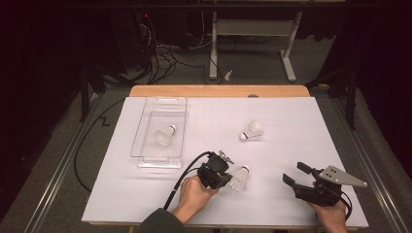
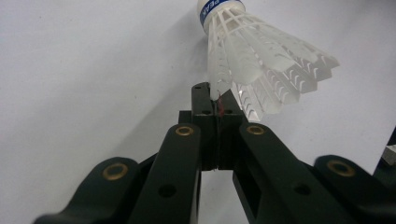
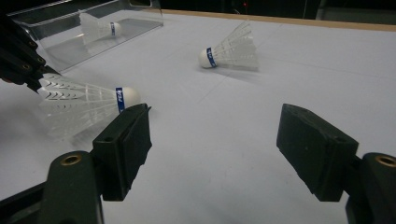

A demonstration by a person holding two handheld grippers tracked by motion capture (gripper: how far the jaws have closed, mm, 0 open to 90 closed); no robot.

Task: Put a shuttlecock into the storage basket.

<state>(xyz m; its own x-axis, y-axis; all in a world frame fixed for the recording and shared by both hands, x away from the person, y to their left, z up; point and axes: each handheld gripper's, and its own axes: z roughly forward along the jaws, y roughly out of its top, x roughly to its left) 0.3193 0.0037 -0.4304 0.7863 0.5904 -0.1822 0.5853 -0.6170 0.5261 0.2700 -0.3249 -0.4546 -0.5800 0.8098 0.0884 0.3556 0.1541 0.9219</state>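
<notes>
A white feather shuttlecock (image 1: 239, 177) (image 2: 261, 60) (image 3: 79, 100) with a blue band lies near the table's front, cork pointing away from me. My left gripper (image 1: 226, 178) (image 2: 214, 95) is shut on the edge of its feather skirt, the jaws pinched together on a feather. A second shuttlecock (image 1: 251, 131) (image 3: 231, 51) lies on its side at mid-table. A third shuttlecock (image 1: 165, 136) (image 3: 98, 28) rests inside the clear tray (image 1: 158, 99) (image 3: 135, 25). At the front right, my right gripper (image 1: 292, 172) (image 3: 222, 140) stands open with nothing between its jaws, pointing toward the held shuttlecock.
White paper (image 1: 291, 116) covers the table; its wooden edge (image 1: 218, 91) shows at the back. The clear tray sits at the left rear. Cables and a desk frame (image 1: 252, 29) stand on the floor beyond the table.
</notes>
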